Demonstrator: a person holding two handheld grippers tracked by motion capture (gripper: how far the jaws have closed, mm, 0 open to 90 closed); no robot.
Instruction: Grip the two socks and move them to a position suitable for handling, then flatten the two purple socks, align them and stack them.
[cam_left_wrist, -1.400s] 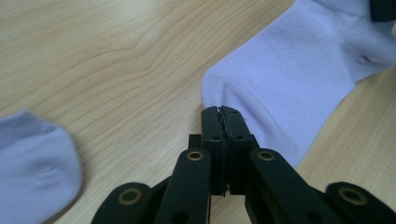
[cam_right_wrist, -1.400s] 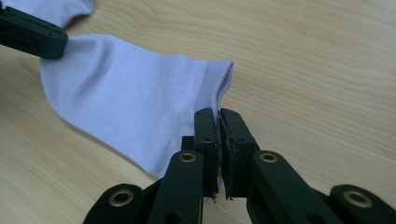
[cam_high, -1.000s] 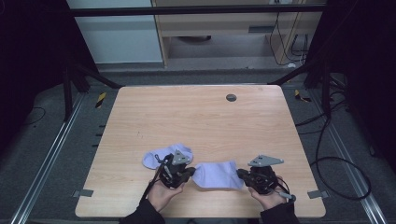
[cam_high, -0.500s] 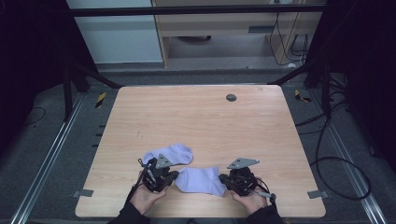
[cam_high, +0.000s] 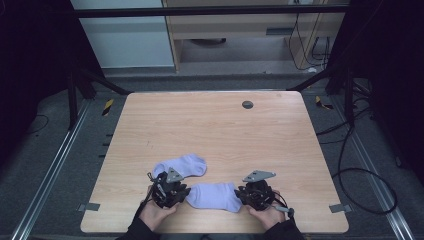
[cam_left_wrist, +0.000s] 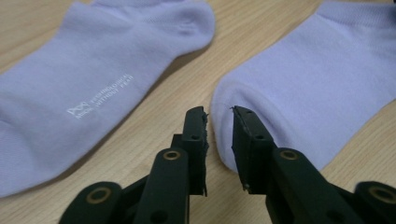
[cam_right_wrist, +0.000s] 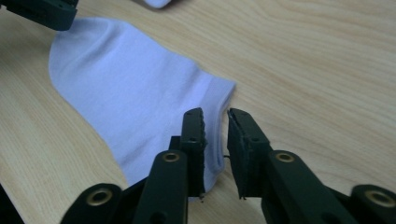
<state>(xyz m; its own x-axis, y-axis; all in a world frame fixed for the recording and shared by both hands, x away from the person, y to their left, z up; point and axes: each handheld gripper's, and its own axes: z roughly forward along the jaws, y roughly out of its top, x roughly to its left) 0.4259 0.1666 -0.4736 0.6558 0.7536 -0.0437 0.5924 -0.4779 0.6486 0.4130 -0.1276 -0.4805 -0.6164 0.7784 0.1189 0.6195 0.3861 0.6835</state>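
Lilac knit lies right at both your claws: the near sock (cam_high: 215, 196) stretches crosswise between them, its long axis running from your left gripper (cam_left_wrist: 219, 122) at the rounded toe to your right gripper (cam_right_wrist: 215, 122) at the cuff. Both claws have just been opening to a narrow gap; each edge sits at the jaw tips, unpinched. Beyond the left claw, just apart, lies the second sock (cam_high: 181, 165) on the wooden table (cam_high: 210, 125).
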